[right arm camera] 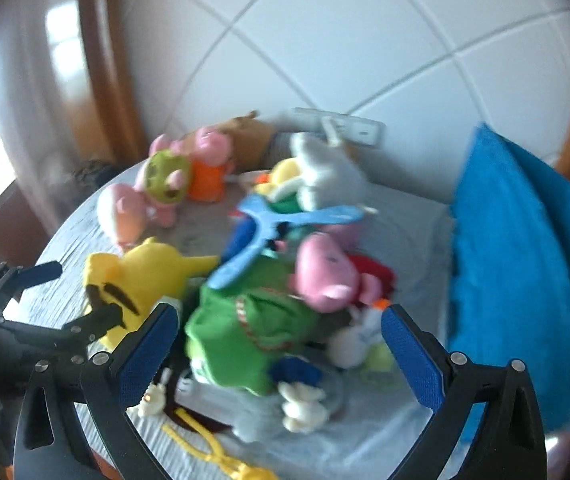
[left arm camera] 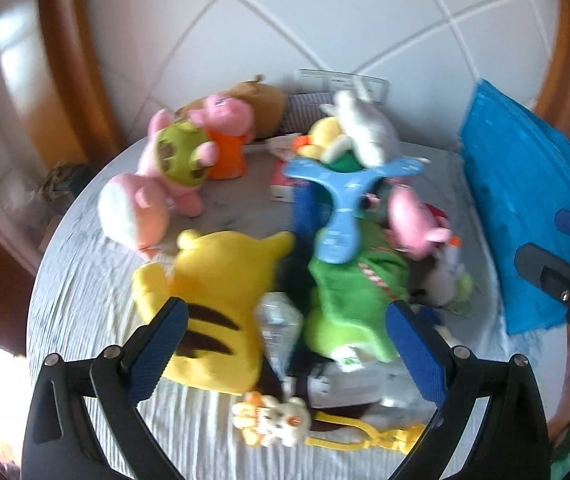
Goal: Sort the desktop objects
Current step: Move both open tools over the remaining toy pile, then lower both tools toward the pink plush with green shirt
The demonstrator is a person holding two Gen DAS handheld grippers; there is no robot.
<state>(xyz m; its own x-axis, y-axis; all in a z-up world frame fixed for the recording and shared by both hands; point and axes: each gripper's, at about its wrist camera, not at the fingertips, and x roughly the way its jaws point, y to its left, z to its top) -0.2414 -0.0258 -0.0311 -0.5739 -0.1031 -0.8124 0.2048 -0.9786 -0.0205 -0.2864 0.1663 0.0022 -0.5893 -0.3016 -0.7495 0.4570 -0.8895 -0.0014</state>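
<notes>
Blur: smears both views, worst on green plush.
Bottle: mostly hidden under plush.
Yellow clip: cut off at bottom edge.

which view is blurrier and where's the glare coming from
Right wrist view: blurrier, the green plush and pink pig plush smear from motion. Left wrist view: sharper, the yellow plush has clearer stripes, though the blue boomerang toy is soft. Both views: blown-out daylight at the left edge, fisheye bending the wall tile lines.
</notes>
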